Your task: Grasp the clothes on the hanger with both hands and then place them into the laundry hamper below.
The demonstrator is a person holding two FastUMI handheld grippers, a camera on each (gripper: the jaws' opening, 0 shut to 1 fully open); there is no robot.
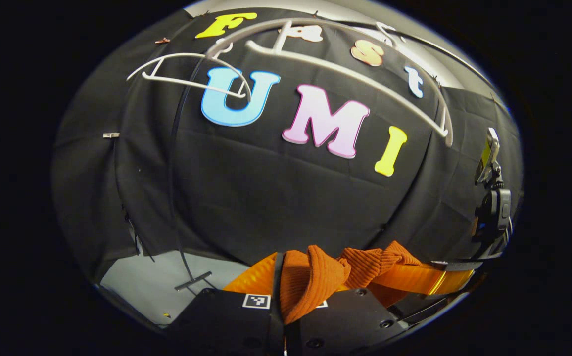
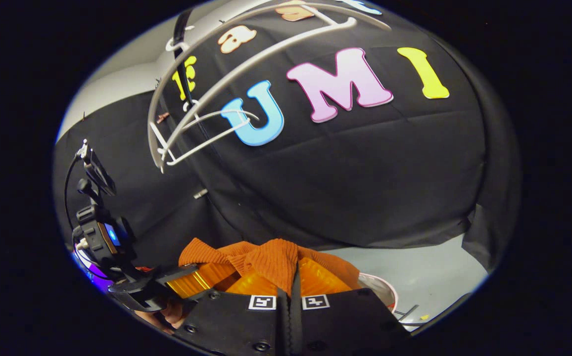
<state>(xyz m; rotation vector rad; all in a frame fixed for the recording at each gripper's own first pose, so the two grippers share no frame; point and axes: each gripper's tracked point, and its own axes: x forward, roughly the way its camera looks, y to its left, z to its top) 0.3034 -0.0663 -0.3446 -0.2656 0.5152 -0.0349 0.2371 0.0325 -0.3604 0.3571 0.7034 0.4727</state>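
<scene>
Left hand-held gripper, right hand-held gripper: both clamped closed.

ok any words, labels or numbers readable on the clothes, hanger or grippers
None readable.
Orange garment: no tag or print in sight.
White hanger: plain.
Left gripper and right gripper: square markers, black-and-white patterns, no letters.

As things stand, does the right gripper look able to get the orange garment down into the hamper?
Probably yes. The right gripper is shut on the orange garment, the white hanger hangs bare above, and a rim that may be the hamper shows just below and beside it, with nothing seen between.
</scene>
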